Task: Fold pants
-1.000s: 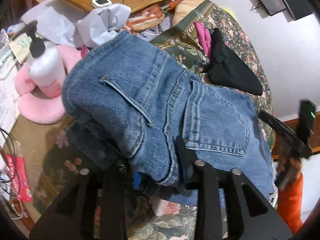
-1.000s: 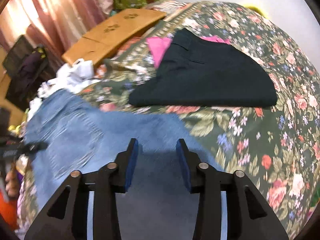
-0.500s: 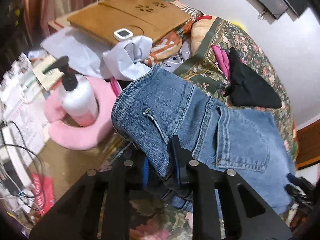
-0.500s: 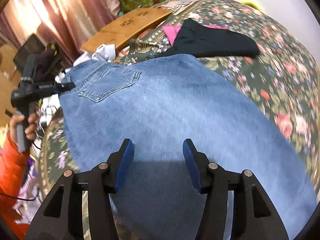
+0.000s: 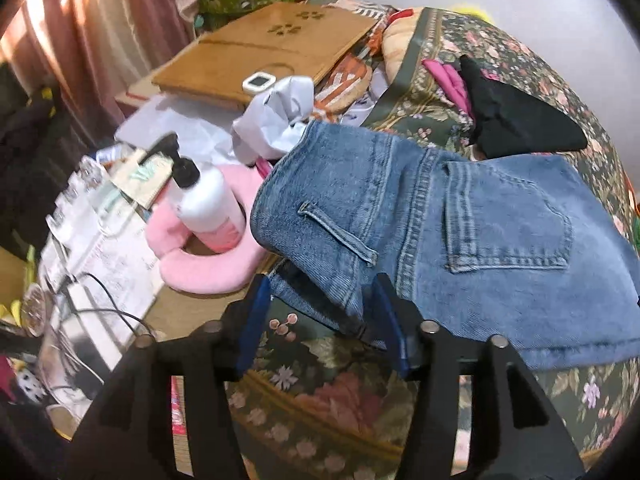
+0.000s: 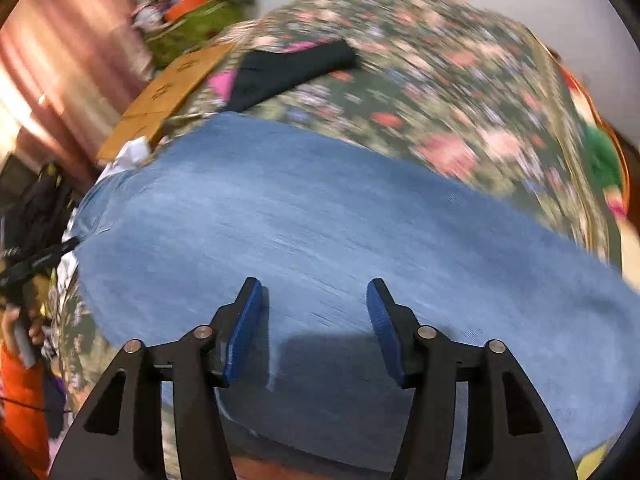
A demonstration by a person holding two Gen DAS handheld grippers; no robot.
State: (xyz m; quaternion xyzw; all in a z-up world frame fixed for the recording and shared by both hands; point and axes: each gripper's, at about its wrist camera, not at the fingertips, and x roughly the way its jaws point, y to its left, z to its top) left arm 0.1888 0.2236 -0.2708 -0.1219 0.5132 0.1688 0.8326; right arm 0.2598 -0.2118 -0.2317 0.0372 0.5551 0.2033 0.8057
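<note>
Blue jeans point(image 5: 500, 240) lie flat on the floral bed cover point(image 5: 332, 400), back pocket up and waistband towards the bed's left edge. My left gripper point(image 5: 320, 312) hangs at the waistband corner with its jaws opening. The denim corner hangs between the blue pads point(image 5: 252, 320), which do not press on it. In the right wrist view, blurred by motion, the jeans' leg point(image 6: 320, 220) stretches across the bed. My right gripper point(image 6: 316, 312) hovers over that leg, its jaws opening with nothing clamped between them. The left gripper point(image 6: 36, 260) also shows at the far left, held by a hand in an orange sleeve.
Left of the bed a cluttered side table holds a white pump bottle point(image 5: 208, 208) inside a pink neck pillow point(image 5: 208, 276), papers and cables. A wooden lap desk point(image 5: 272, 48) and crumpled white cloth point(image 5: 280, 112) lie beyond the waistband. A folded black garment point(image 5: 516, 120) sits further up the bed.
The left gripper's jaws have opened off the waistband fold, and it has drawn back and up. The right gripper has swept sideways along the leg, its jaws widening.
</note>
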